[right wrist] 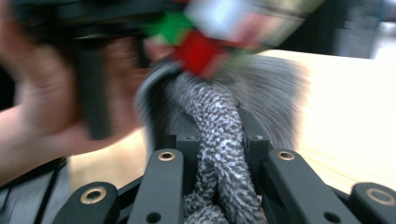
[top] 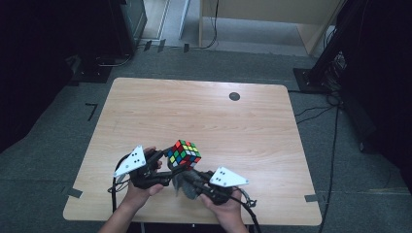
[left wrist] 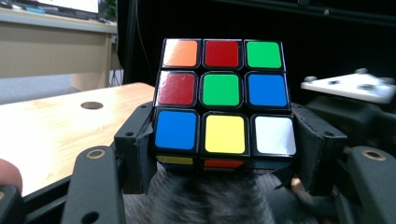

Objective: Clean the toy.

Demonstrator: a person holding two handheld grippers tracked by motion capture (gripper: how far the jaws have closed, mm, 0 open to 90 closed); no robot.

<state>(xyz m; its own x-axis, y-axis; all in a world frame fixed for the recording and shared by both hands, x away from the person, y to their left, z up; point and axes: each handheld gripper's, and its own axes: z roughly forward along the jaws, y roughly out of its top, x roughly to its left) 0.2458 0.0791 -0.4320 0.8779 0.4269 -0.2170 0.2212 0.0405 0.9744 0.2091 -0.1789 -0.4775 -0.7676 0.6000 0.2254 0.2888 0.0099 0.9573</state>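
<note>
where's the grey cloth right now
In the high view the grey cloth is near the table's front edge, pinched in the right tool, just under the cube.

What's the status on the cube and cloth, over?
Left tool shut on puzzle cube, held above table. Right tool shut on grey cloth, pressed under cube. Nothing in the way.

Light wooden table (top: 145, 111), rounded corners, centre of frame; dark round hole (top: 234, 96) near its far edge, right of middle. Grey carpet floor (top: 58, 145) around it. Pale wooden furniture (top: 272, 19) at top. Black cables (top: 333, 145) trail down right side. Tape strips (top: 160, 46) on carpet, upper left.
</note>
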